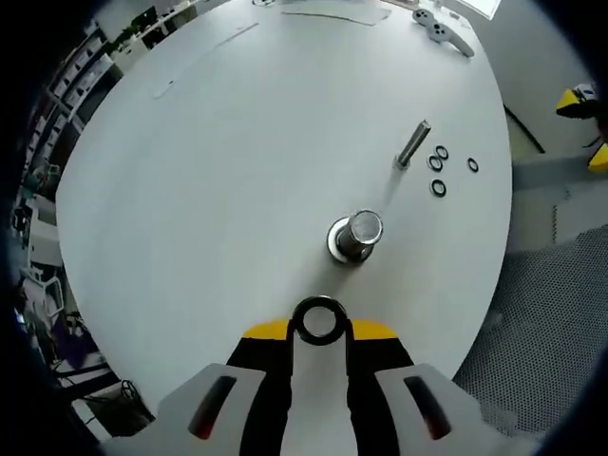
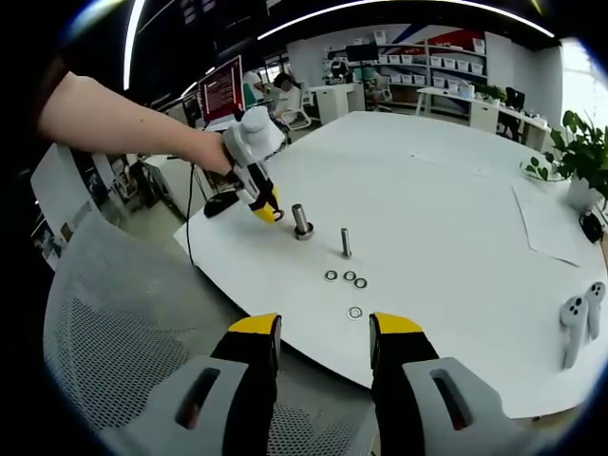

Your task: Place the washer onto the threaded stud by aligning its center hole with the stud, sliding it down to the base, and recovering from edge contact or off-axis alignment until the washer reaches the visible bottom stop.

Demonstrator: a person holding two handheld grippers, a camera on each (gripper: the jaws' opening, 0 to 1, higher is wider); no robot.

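The left gripper [image 1: 320, 332] fingers grip the washer [image 1: 319, 320] by its rim: thin, rigid, likely slippery metal. The stud [image 1: 357, 235] stands near the desk [image 1: 209, 171] edge. The right gripper [image 2: 323, 332] fingers are open.

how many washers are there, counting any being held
5: one washer held in the left gripper near the stud; four loose washers on the table beside the bolt.

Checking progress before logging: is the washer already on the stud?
No, the washer sits between the left hand-held gripper tips, short of the stud.
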